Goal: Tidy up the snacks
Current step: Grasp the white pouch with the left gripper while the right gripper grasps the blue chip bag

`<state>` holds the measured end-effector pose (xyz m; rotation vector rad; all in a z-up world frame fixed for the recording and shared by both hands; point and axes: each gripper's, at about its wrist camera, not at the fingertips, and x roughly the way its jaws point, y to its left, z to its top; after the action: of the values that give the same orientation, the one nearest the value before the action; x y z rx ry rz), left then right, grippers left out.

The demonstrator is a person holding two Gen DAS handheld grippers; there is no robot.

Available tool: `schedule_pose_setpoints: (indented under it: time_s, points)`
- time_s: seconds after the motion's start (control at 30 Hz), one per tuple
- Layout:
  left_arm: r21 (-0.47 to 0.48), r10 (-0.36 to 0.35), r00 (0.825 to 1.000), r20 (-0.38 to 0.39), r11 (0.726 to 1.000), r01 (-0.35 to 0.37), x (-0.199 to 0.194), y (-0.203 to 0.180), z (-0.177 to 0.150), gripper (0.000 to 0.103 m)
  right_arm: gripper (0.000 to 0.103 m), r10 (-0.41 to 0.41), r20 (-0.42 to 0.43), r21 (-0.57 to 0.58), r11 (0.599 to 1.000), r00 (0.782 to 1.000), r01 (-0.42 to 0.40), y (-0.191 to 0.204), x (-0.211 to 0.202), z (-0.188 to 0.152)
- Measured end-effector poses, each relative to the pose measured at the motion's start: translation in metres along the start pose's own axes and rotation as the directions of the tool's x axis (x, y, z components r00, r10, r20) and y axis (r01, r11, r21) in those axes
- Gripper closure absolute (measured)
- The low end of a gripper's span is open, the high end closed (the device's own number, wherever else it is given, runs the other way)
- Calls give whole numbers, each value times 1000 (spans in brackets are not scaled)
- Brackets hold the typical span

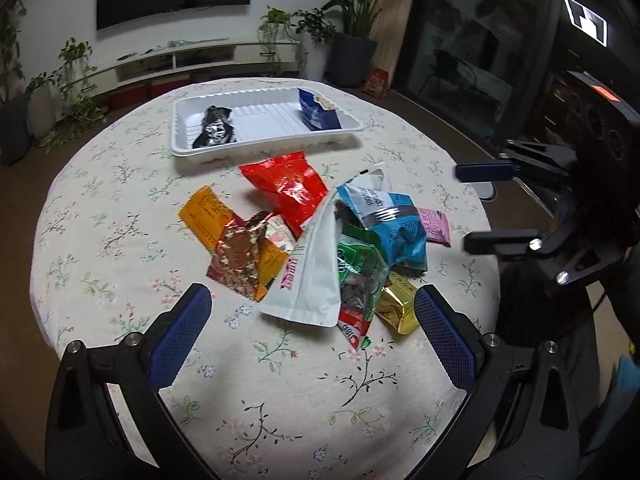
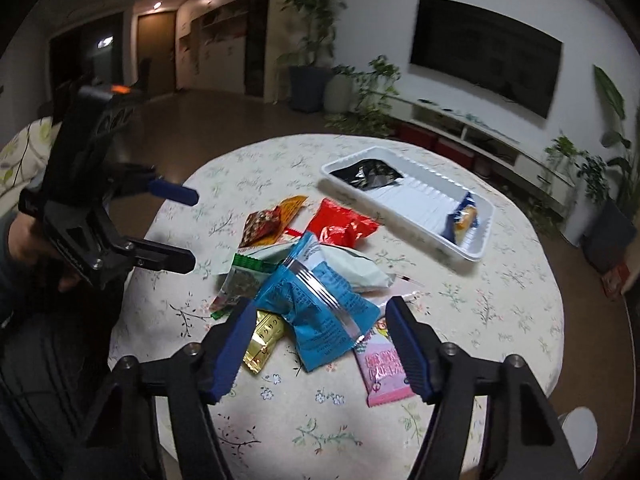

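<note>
A pile of snack packets lies mid-table: a red bag [image 1: 288, 190], an orange bar [image 1: 208, 216], a brown-gold packet [image 1: 238, 258], a white pouch [image 1: 316, 272], a light-blue bag [image 1: 390, 220], a green packet [image 1: 356, 268], a gold packet [image 1: 398, 308] and a pink packet [image 1: 434, 226]. A white tray [image 1: 260, 148] behind holds a black packet [image 1: 214, 128] and a dark-blue packet [image 1: 318, 110]. My left gripper [image 1: 314, 334] is open just before the pile. My right gripper [image 2: 320, 344] is open, hovering over the light-blue bag [image 2: 316, 312] and pink packet [image 2: 382, 372].
The round table has a floral cloth [image 1: 280, 400]. The right gripper shows at the table's right edge in the left wrist view [image 1: 492, 204]. The left gripper shows at the left in the right wrist view [image 2: 176, 228]. Plants, a TV wall and a low shelf stand behind.
</note>
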<state>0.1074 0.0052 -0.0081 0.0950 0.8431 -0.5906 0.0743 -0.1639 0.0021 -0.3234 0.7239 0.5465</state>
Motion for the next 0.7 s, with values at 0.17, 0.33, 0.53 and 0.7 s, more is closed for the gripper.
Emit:
schedule_pose_setpoints:
  time_s: [0.17, 0.33, 0.53, 0.7]
  points:
    - [88, -27, 999, -39, 996, 30, 17, -3, 9, 1, 40, 57, -75, -90, 994, 996, -64, 6, 29, 1]
    - [130, -47, 996, -70, 990, 56, 29, 3, 19, 1, 42, 52, -121, -190, 979, 991, -75, 10, 48, 5]
    - [130, -85, 993, -85, 987, 96, 34, 7, 21, 1, 38, 21, -138, -263, 963, 990, -57, 6, 62, 8]
    - [121, -121, 988, -101, 984, 132, 39, 8, 24, 1, 38, 4, -136, -340, 939, 991, -50, 6, 67, 8]
